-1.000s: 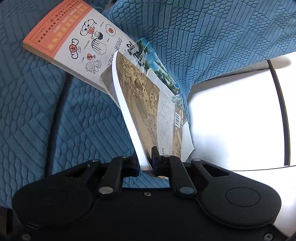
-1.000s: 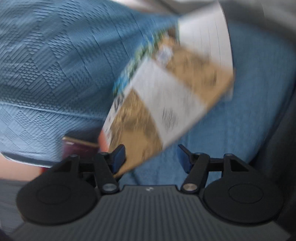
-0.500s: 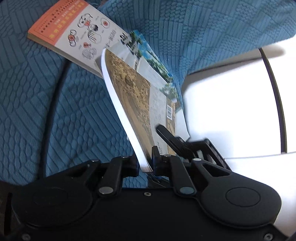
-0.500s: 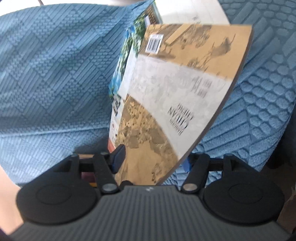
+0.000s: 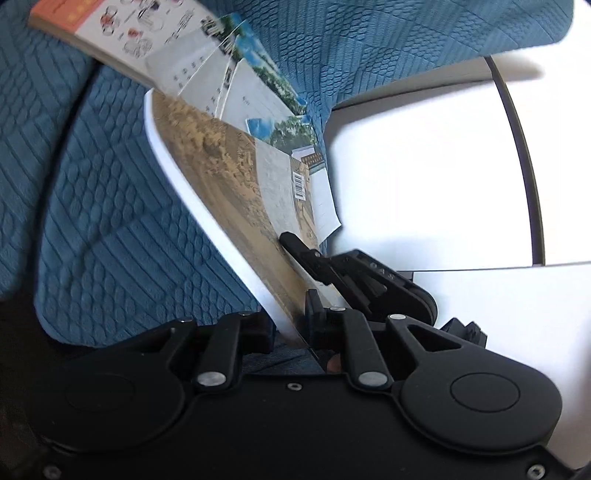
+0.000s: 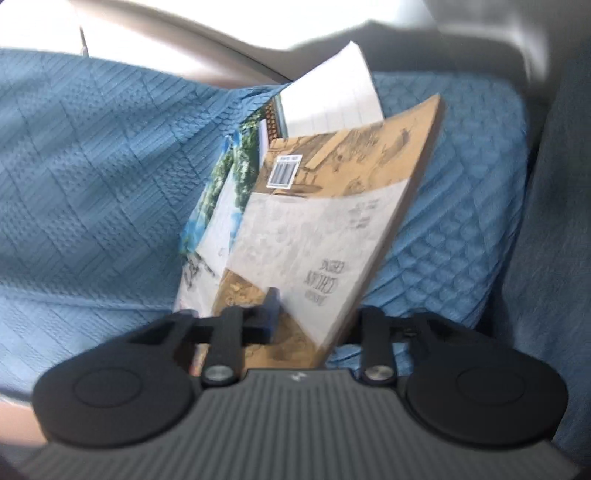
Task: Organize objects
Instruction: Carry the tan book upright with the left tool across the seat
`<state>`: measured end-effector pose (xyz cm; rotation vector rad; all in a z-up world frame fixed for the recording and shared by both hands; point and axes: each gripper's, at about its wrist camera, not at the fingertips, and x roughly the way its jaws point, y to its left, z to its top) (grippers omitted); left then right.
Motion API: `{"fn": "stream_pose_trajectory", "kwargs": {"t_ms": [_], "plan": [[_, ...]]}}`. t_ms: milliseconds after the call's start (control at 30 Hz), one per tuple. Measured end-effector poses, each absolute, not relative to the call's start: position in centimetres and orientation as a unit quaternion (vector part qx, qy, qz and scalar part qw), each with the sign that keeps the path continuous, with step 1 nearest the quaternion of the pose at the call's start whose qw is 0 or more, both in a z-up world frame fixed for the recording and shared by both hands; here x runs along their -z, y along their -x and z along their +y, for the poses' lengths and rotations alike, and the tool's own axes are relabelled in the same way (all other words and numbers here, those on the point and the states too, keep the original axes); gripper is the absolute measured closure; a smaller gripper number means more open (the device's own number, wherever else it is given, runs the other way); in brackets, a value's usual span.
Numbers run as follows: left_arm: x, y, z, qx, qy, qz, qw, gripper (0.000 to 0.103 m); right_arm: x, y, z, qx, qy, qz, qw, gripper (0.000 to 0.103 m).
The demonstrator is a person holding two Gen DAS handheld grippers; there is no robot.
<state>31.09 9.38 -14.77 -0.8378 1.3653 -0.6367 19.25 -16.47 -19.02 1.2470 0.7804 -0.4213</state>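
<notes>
A tan book [image 5: 221, 177] with a barcode stands tilted on edge above the blue sofa. Its lower corner sits between the pads of my left gripper [image 5: 291, 321], whose jaws are opening slightly while still touching it. My right gripper [image 6: 314, 310] is closing on the same tan book [image 6: 325, 229]. Its left finger [image 6: 271, 306] lies on the cover and the other finger is hidden behind the book. One right-gripper finger [image 5: 295, 243] shows on the cover in the left wrist view. A photo booklet [image 5: 280, 125] with blue pictures leans behind the book.
An orange-and-white book [image 5: 92, 33] lies on the blue quilted sofa cushion [image 5: 110, 221] at the upper left. A bright white surface [image 5: 424, 184] with a dark line [image 5: 517, 147] across it fills the right side. A sofa arm [image 6: 554, 221] rises on the right.
My right gripper has come onto the tan book and narrowed its jaws around it. It now shows in the left wrist view. The left gripper has lifted the book slightly.
</notes>
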Motion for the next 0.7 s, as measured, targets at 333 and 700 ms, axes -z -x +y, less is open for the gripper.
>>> {"fn": "stream_pose_trajectory", "kwargs": {"t_ms": [333,700], "plan": [[17.5,-33.8,10.0,0.322,0.333,0.623,0.631,0.064,18.4,-19.9,-18.4,0.144,-0.528,0.400,0.735,0.087],[24.0,-36.0,11.6,0.290,0.426,0.648,0.561,0.056,18.3,-19.0,-20.7,0.133,-0.537,0.410,0.725,0.091]]}}
